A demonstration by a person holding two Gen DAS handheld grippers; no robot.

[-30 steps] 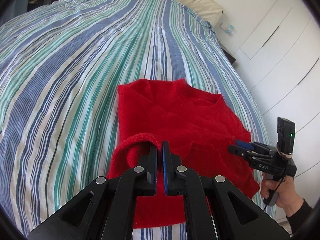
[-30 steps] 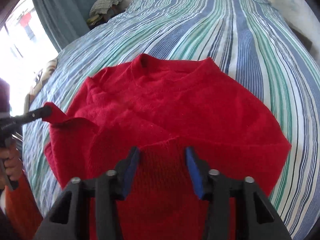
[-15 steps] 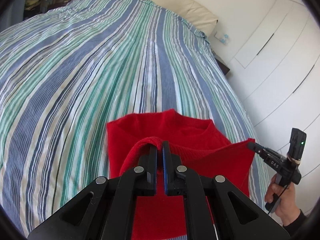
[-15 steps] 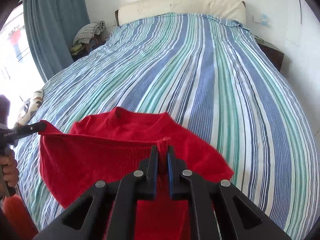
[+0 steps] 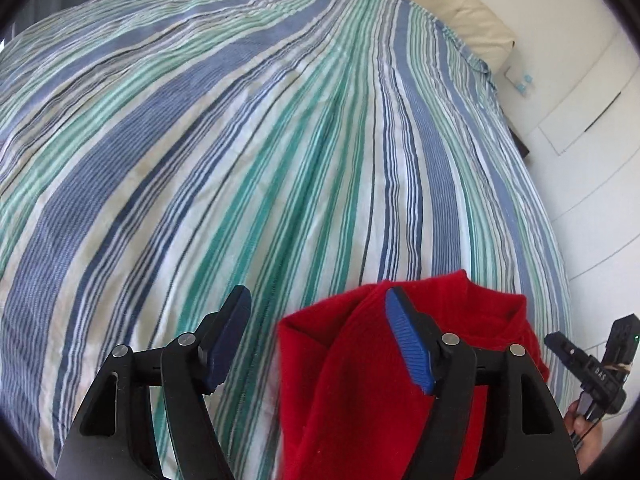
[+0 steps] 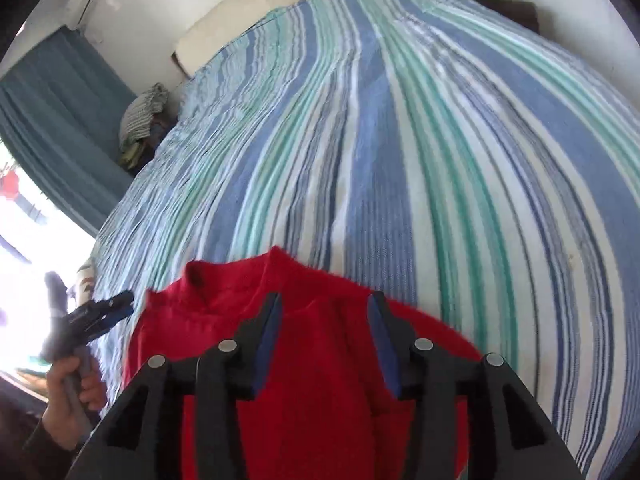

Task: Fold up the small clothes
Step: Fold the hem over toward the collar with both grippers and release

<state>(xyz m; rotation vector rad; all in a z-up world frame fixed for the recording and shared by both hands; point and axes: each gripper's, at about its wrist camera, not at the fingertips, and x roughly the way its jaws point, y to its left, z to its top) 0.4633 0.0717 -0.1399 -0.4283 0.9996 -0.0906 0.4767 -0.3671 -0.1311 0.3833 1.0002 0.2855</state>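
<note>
A small red knitted sweater (image 5: pixel 360 392) lies folded on the striped bed, its collar end toward the pillow; it also shows in the right wrist view (image 6: pixel 312 384). My left gripper (image 5: pixel 316 340) is open and empty, its right finger over the sweater's left part and its left finger over the bedspread. My right gripper (image 6: pixel 324 332) is open and empty just above the sweater's folded top layer. Each gripper shows at the edge of the other's view, the right gripper at the right (image 5: pixel 580 364) and the left gripper at the left (image 6: pixel 100 316).
The bed has a blue, green and white striped cover (image 5: pixel 240 160) and a cream pillow (image 5: pixel 460 12) at its head. White cupboard doors (image 5: pixel 592 120) stand on the right. A blue curtain (image 6: pixel 52 120) and a pile of clothes (image 6: pixel 142 120) are on the left.
Both grippers were shut on the sweater's lower edge and carried it up toward the collar. Now both have opened and let it go, and the sweater lies folded.
</note>
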